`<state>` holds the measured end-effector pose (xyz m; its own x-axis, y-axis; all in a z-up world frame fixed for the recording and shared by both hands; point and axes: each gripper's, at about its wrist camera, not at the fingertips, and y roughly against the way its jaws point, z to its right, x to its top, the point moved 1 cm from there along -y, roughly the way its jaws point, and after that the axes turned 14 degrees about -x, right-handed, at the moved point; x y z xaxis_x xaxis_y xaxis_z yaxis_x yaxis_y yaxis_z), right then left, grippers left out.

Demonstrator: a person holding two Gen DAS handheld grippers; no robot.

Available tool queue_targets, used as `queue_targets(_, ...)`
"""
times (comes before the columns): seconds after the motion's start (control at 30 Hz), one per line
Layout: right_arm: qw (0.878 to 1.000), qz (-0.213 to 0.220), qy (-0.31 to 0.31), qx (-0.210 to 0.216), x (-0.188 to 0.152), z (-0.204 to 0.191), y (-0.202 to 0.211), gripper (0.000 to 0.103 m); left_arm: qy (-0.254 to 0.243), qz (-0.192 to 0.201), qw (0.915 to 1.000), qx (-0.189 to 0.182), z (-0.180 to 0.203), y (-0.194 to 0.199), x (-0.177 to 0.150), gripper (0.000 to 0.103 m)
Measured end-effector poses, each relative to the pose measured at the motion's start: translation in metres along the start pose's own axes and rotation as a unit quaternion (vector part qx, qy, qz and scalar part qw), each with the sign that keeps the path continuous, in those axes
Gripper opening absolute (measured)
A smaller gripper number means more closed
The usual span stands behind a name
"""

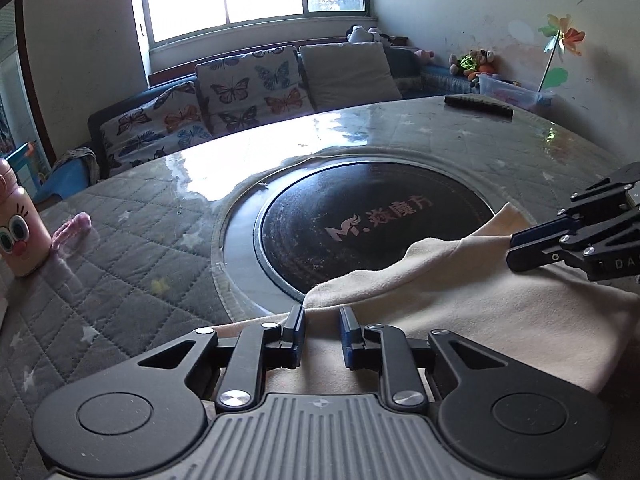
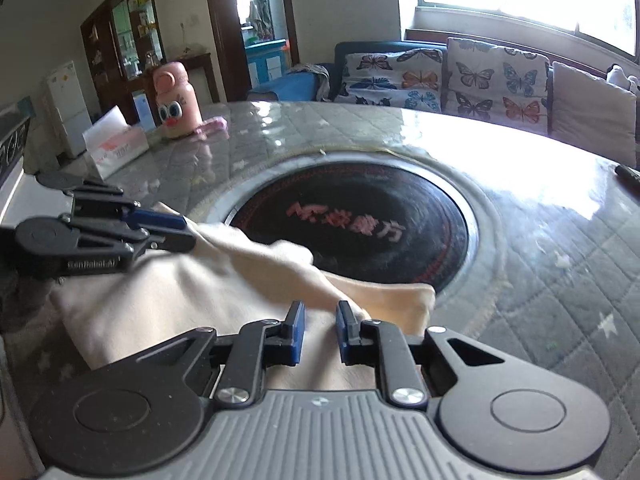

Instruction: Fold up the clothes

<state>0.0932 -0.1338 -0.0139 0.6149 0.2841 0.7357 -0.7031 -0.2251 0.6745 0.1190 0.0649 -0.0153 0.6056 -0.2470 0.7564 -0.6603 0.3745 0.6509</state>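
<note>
Garment [image 1: 460,292] edge overlaps cooktop [image 1: 360,224]; table [image 1: 132,248] beyond bare.

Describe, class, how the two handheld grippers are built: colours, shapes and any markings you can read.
Both the left gripper and right gripper are matte black, with silver pivot screws, blue-faced fingers, round side discs and a ribbed grey base. The left one carries small white lettering on its side, too blurred to read.

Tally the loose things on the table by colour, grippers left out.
Cream: 1, the garment
Pink: 2, the bottle and the fuzzy strap
White: 1, the tissue box
Black: 1, the flat dark object
Total: 5
</note>
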Motion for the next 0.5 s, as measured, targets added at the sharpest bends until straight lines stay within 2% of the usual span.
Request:
queue_targets(0.2, 0.999, 0.018, -0.030, -0.008, 0.001, 0.016, 0.013, 0.015, 0.002, 0.010, 0.9999, 0.004, 0.006, 0.013, -0.001, 0.022)
queue_targets(0.3, 0.999, 0.012, -0.038, -0.015, -0.005, 0.030, 0.023, 0.015, 0.000, 0.020, 0.9998, 0.002, 0.013, 0.023, -0.001, 0.022)
queue_targets(0.5, 0.999, -0.005, -0.048, -0.007, -0.019, 0.037, 0.027, 0.016, -0.035, 0.044, 0.9976, -0.041, 0.053, 0.040, 0.003, 0.022)
